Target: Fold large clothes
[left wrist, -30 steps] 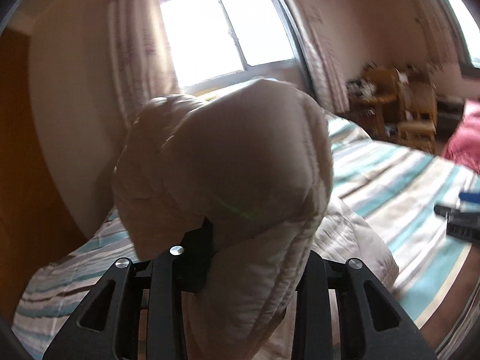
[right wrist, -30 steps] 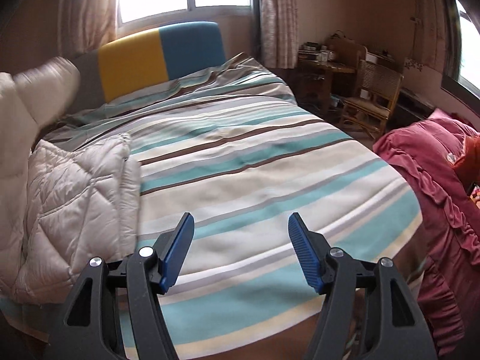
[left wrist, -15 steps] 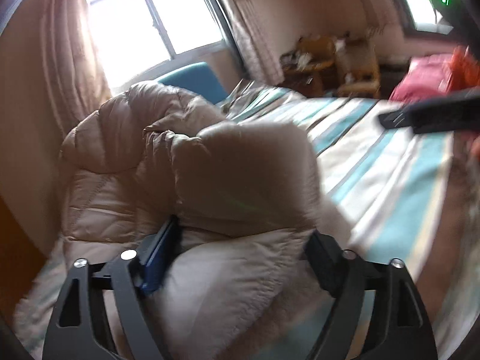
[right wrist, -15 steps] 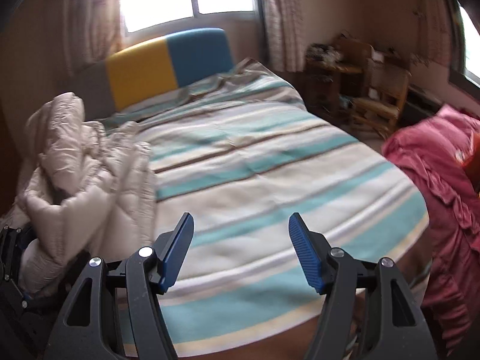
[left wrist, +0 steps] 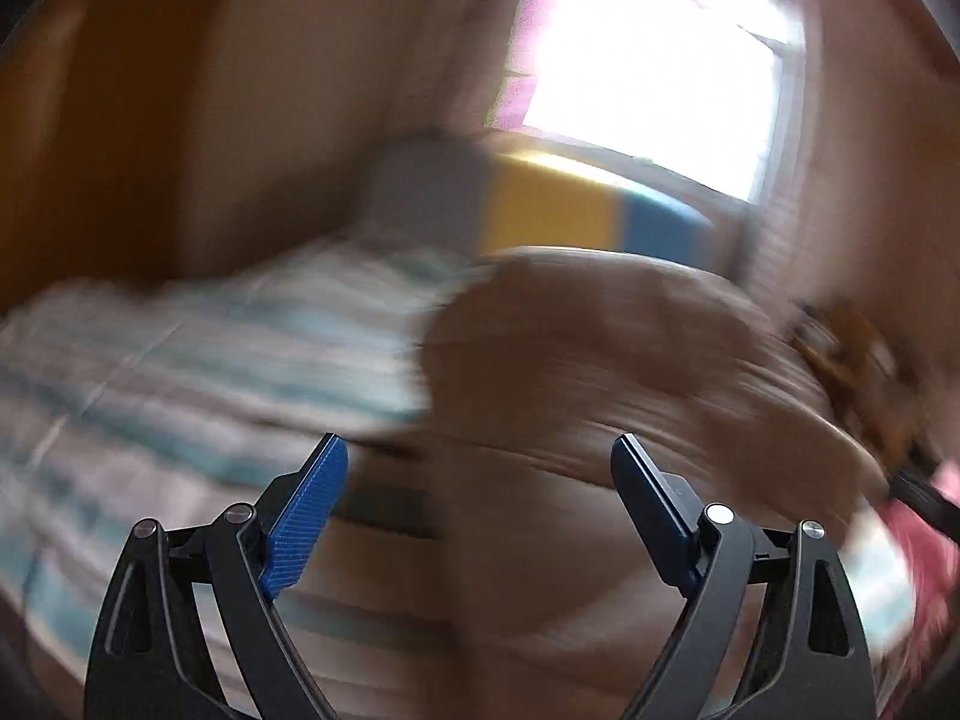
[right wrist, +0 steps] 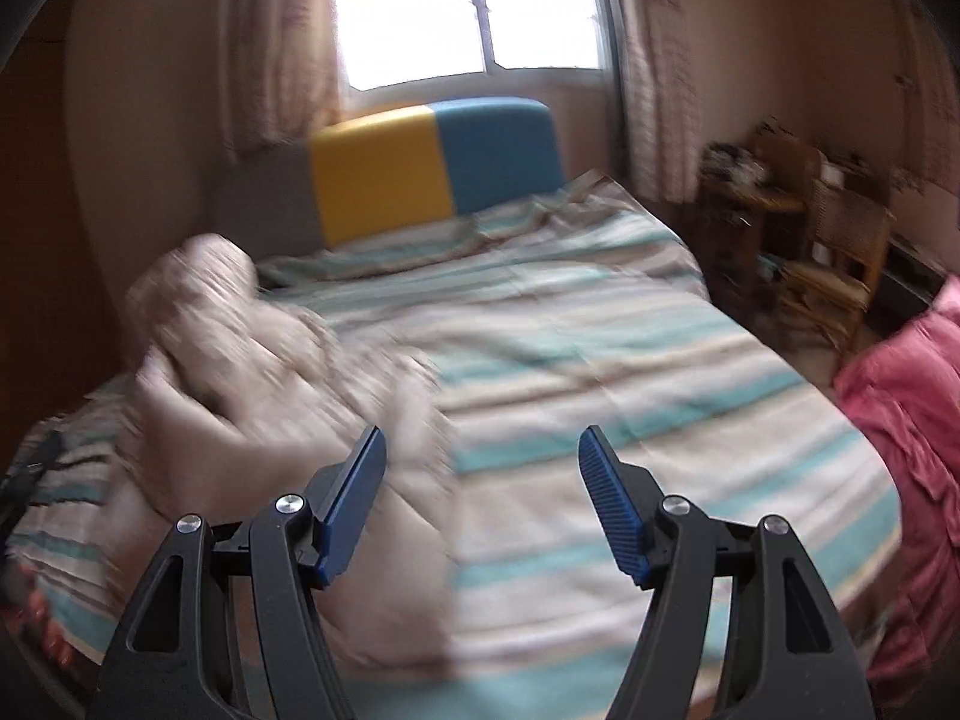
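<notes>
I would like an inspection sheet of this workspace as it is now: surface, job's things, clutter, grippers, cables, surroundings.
Surface: bed with a striped cover, teal, white and brown bands; yellow and blue headboard at the far end.
Job's things: beige quilted jacket, bunched in a heap on the bed's left side, not folded flat; blurred in both views.
Clutter: pink bedding at the right edge of the bed.
Grippers: left gripper open, nothing between its fingers, the view heavily blurred; right gripper open, empty, over the near part of the bed.
Cables: nothing seen.
Surroundings: bright window with curtains behind the headboard; wooden chair and cluttered small table at the right wall.
</notes>
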The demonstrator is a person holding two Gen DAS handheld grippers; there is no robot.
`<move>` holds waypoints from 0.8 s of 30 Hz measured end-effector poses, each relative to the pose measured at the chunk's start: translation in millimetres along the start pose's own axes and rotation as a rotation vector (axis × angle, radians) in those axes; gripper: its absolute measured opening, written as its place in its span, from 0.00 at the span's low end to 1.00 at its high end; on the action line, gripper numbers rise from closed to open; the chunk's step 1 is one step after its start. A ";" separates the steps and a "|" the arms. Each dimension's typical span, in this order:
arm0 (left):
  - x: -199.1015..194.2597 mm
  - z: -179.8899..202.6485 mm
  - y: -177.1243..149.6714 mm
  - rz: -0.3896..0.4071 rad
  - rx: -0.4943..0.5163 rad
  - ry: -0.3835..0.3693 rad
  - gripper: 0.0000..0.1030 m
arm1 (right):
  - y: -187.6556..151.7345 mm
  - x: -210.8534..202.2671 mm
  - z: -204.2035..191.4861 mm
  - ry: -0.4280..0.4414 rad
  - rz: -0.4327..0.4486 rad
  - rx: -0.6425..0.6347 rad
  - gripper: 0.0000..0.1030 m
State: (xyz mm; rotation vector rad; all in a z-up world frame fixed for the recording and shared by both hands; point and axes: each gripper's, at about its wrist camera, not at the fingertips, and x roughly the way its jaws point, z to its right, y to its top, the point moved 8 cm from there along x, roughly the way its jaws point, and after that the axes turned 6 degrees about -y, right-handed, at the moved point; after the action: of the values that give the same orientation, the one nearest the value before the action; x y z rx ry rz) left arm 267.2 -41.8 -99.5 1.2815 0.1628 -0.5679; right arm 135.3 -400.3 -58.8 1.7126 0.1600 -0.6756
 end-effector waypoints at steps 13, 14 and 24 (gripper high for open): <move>128.6 -34.1 -3.1 -0.198 -0.223 0.013 0.68 | 96.2 66.5 -216.1 0.332 -0.030 -0.343 0.63; 130.8 -23.5 -5.4 -0.202 -0.223 0.004 0.67 | 92.9 85.2 -222.4 0.325 -0.068 -0.361 0.60; 153.0 74.5 3.4 -0.266 -0.012 -0.100 0.67 | 46.3 179.2 -82.4 0.132 -0.205 -0.078 0.54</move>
State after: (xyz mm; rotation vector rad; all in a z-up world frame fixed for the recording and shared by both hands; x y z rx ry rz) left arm 384.9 -158.2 -139.1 1.2245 0.2549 -0.8558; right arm 331.9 -380.4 -103.1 1.6800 0.4537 -0.6972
